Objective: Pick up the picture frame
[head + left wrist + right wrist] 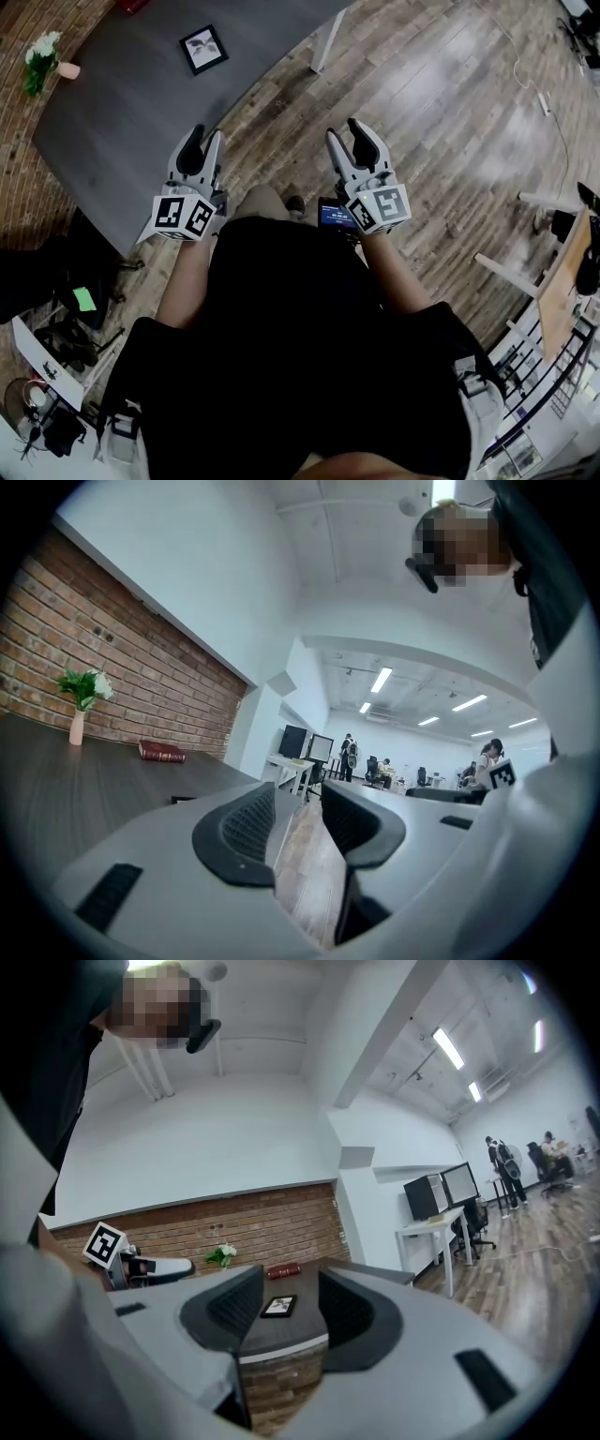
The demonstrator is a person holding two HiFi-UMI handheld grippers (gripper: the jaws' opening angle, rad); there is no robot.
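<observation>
Frame (203, 49) lies flat on the grey table (112, 112), well apart from both grippers: left gripper (204, 142) at the table edge, right gripper (348, 137) over the wood floor (450, 141), each with jaws apart and nothing between them.

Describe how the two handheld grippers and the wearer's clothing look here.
The left gripper and right gripper are light grey plastic with dark ribbed pads. Each carries a white cube printed with black square markers. The person wears a black short-sleeved top.
</observation>
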